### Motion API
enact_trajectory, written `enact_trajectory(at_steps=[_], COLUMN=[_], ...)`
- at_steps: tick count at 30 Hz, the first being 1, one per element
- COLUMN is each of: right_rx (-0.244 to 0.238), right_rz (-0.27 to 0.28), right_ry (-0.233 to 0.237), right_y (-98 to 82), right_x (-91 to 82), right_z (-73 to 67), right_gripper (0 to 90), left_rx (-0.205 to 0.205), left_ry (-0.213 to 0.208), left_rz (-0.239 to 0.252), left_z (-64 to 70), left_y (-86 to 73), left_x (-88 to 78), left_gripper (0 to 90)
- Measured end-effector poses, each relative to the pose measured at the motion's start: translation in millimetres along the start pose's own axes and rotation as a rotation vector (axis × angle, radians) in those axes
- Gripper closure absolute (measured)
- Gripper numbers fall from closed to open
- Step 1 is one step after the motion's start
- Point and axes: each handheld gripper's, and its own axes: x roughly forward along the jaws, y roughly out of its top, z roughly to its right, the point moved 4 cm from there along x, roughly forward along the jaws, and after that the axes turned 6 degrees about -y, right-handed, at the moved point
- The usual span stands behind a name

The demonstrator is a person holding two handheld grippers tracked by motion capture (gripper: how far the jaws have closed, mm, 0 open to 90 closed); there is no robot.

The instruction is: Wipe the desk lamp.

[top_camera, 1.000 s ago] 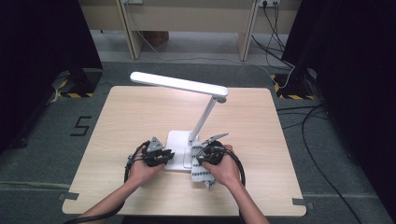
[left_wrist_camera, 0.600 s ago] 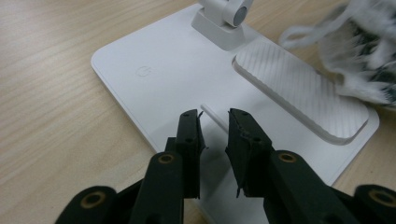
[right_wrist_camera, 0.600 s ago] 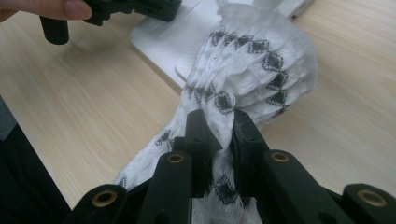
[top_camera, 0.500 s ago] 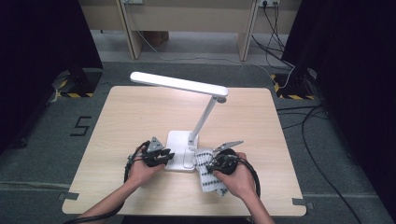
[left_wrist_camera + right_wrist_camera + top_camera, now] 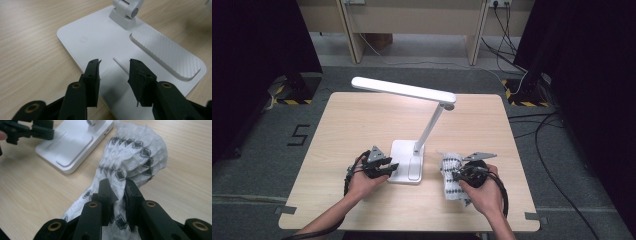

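A white desk lamp stands mid-table, its flat base (image 5: 408, 161) (image 5: 100, 37) near the front. My left gripper (image 5: 391, 167) (image 5: 114, 62) hovers at the base's left edge. Its jaws are open and have just been opening, with nothing between them but the base's surface below. My right gripper (image 5: 455, 176) (image 5: 117, 183) is shut on a white knitted cloth (image 5: 451, 167) (image 5: 140, 152) with black diamond marks. The cloth lies bunched on the table right of the base. The right gripper view also shows the lamp base (image 5: 72, 142) and the left gripper (image 5: 47, 131) at top left.
The lamp's arm (image 5: 428, 127) slants up to a long head (image 5: 402, 90) that reaches left over the table. The wooden table (image 5: 352, 125) has bare room at the back and at both sides. Cables lie on the floor at the right.
My right gripper has moved to the right with the cloth, away from the lamp base. The left hand has kept its place at the base.
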Motion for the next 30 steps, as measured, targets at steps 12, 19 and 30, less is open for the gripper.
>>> enact_trajectory(at_steps=[12,19,30], right_rx=[0.094,0.078,0.078], right_rz=[0.038,0.036,0.046], right_ry=[-0.2,-0.303,-0.358], right_y=[-7.8,-11.8,-15.4], right_x=[14.4,36.4,42.6], right_z=[58.4,79.6,90.1], right_gripper=[75.1,71.7,56.5], left_rx=[-0.02,-0.025,-0.038], left_ry=[0.008,0.006,-0.002], left_rz=[0.029,0.034,0.042], left_z=[-2.5,-2.2,2.0], left_y=[-2.5,-8.4,-15.5], left_x=[-21.8,-28.0,-31.5], left_gripper=[52.8,54.6,54.9])
